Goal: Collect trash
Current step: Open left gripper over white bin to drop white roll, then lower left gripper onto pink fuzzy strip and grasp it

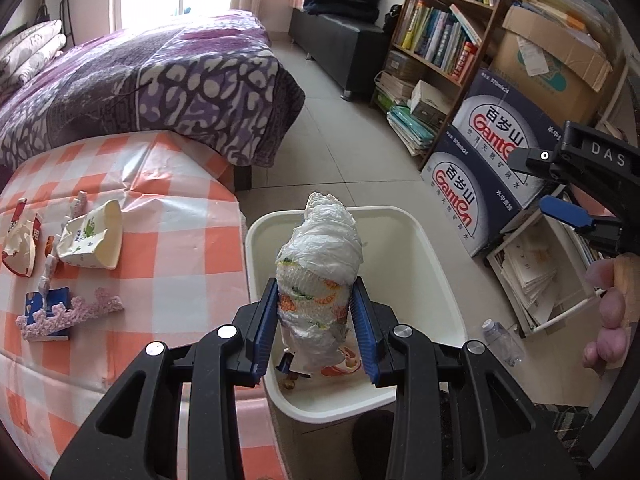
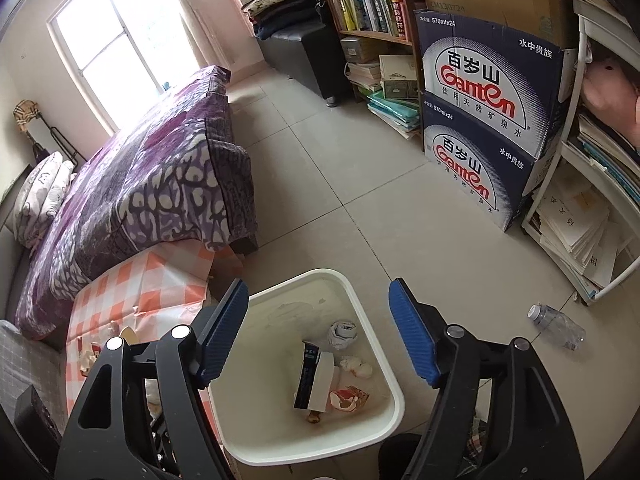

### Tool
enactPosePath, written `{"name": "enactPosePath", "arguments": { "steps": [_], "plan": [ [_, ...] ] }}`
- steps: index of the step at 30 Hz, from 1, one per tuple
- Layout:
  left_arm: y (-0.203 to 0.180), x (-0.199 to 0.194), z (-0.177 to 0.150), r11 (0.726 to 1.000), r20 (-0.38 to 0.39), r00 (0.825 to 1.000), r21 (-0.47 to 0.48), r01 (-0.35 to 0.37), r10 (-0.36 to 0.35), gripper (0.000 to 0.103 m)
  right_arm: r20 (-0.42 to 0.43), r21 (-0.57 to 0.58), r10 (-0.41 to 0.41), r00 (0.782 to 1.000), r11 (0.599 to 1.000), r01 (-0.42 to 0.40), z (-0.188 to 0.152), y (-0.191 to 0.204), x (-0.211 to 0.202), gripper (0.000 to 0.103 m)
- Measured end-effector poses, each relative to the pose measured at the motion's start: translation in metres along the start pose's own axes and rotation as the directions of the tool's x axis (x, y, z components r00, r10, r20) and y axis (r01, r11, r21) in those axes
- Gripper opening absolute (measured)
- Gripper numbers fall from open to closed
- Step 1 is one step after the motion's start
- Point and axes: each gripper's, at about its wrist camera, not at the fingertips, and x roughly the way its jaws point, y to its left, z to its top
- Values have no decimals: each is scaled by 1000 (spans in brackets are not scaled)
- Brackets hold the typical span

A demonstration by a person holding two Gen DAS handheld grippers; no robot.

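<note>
L gripper (image 1: 316,320) over bin (image 1: 416,232), pinching wad (image 1: 320,264).
Wad: crumpled plastic, upright betw. pads, above bin opening. R gripper (image 2: 316,328) jaws spread, nothing betw. them, bin below w/ box (image 2: 314,380) + scraps inside. More trash on checked table (image 1: 168,240) left; bottle (image 2: 556,326) on floor right.

**Trash in the bin and on the checked surface**

A crumpled white plastic wrapper (image 1: 320,276) with orange and green print stands upright above the white bin (image 1: 436,264), pinched at its lower part. Inside the bin (image 2: 384,344) lie a dark blue-and-white carton (image 2: 314,380), a grey wad (image 2: 342,334), white tissue (image 2: 356,366) and a red wrapper (image 2: 348,398). A crushed paper cup (image 1: 94,236) lies on its side on the surface (image 1: 180,248).
</note>
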Motion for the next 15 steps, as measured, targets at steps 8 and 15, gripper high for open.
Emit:
{"name": "enactPosePath", "arguments": {
  "steps": [8,15],
  "plan": [
    [-21,-6,-2,993,16,994,56,108,-109,66,20,13,-23,1000,1000,23,0,0,-1,78],
    [3,-12,-2,999,12,1000,44,1,-2,68,30,0,-32,999,999,32,-5,17,2,85]
  ]
}}
